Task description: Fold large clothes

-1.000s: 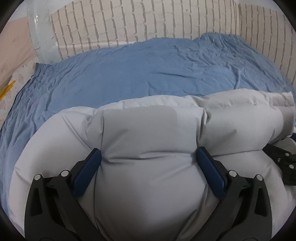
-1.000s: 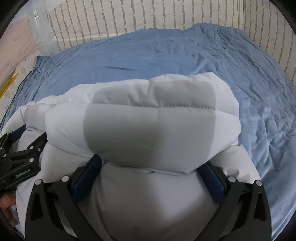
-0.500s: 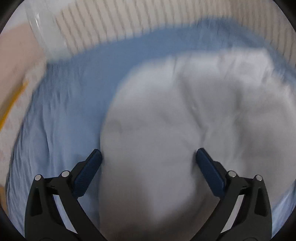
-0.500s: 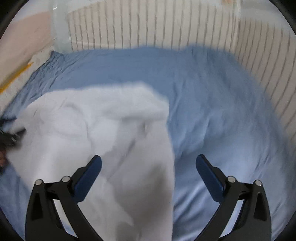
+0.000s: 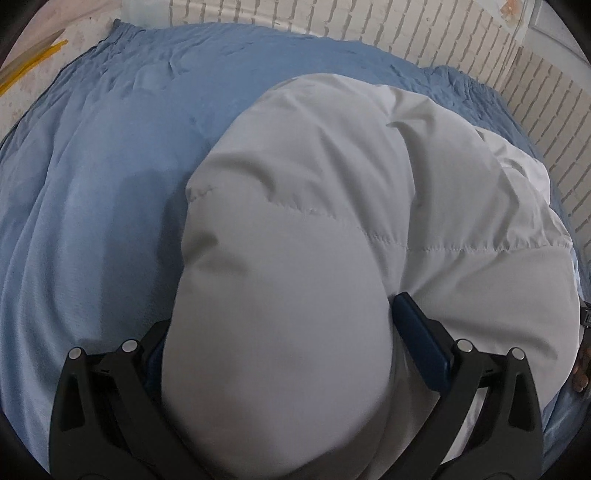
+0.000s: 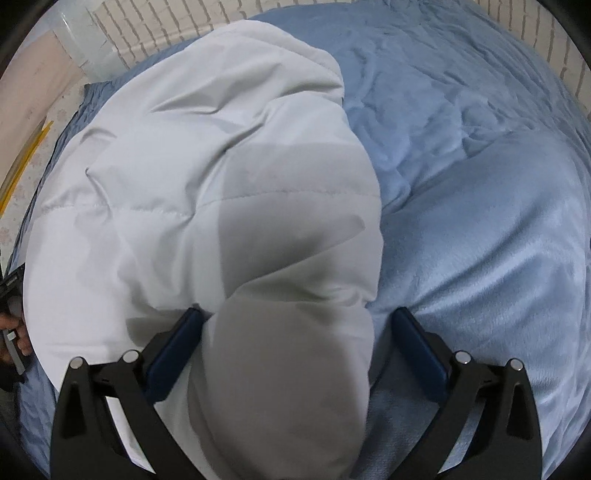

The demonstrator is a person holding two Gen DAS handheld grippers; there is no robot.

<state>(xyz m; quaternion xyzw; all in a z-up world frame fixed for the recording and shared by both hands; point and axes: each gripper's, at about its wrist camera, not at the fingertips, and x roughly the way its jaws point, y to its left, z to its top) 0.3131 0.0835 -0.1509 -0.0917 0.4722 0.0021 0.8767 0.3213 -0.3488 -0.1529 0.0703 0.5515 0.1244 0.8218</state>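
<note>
Nearest the left wrist camera, the left gripper (image 5: 295,328) stands with its jaws spread wide; a thick bulge of the white puffer jacket (image 5: 332,206) fills the whole gap between them, covering the left pad and pressing against the blue right pad (image 5: 421,339); the fingers are wide apart around the padding, not pinched on it. In the right wrist view the right gripper (image 6: 295,343) is likewise wide open; a grey-shadowed fold of the same jacket (image 6: 207,177) lies between the fingers, touching the left blue pad (image 6: 173,350), while the right pad (image 6: 421,350) stands clear of the cloth, over the blanket.

One jacket is visible, quilted with stitched seams; two grippers, each with two fingers.

Beyond the fingers the jacket mounds across the bed, leaning to the right side in the left view and to the left side in the right view; beneath and around it spreads one rumpled blue blanket (image 6: 480,184); farthest off stands a pale brick-patterned wall (image 5: 406,26).
</note>
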